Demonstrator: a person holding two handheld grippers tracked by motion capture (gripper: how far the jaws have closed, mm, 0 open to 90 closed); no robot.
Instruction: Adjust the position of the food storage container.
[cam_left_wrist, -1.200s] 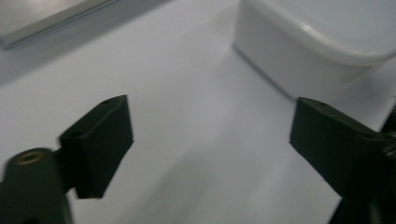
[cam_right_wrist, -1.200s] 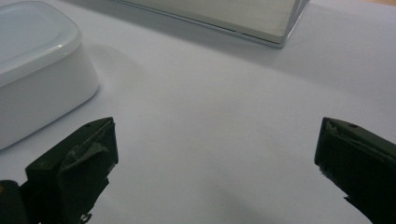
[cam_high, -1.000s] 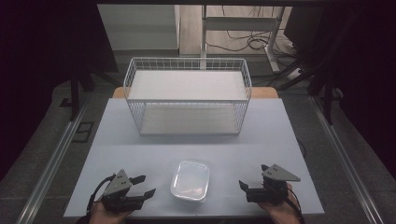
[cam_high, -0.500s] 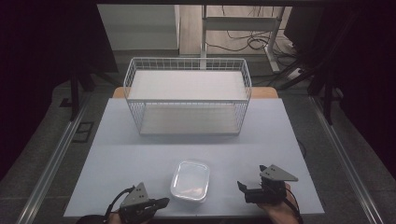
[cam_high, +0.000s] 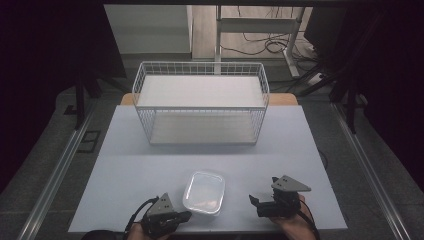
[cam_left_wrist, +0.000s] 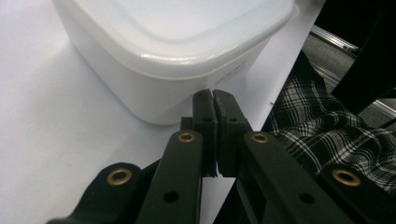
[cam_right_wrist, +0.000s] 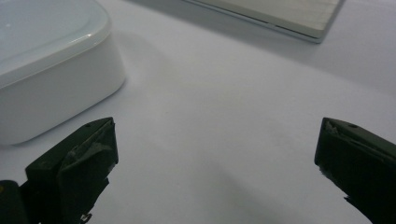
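Risk: left hand-held gripper (cam_left_wrist: 212, 100) has its jaws pressed together with nothing between them, tips right at the lower wall of the plastic box (cam_left_wrist: 177, 51), possibly touching. Judged from this, a closed tip nudging forward would just shove the light box across the smooth desk (cam_high: 150, 165) rather than grab it; it could skid toward the right hand-held gripper (cam_high: 256, 202) or rotate off line. Box also sits near the desk's front edge, so a sideways or backward slip could tip it off.

Right hand-held gripper has jaws spread wide, empty, parked on the desk just right of the box, not touching it.

Box: translucent white, rounded rectangular, lid on, upright, front-centre of the desk between the two grippers. Wire basket (cam_high: 200, 107) stands well behind it.
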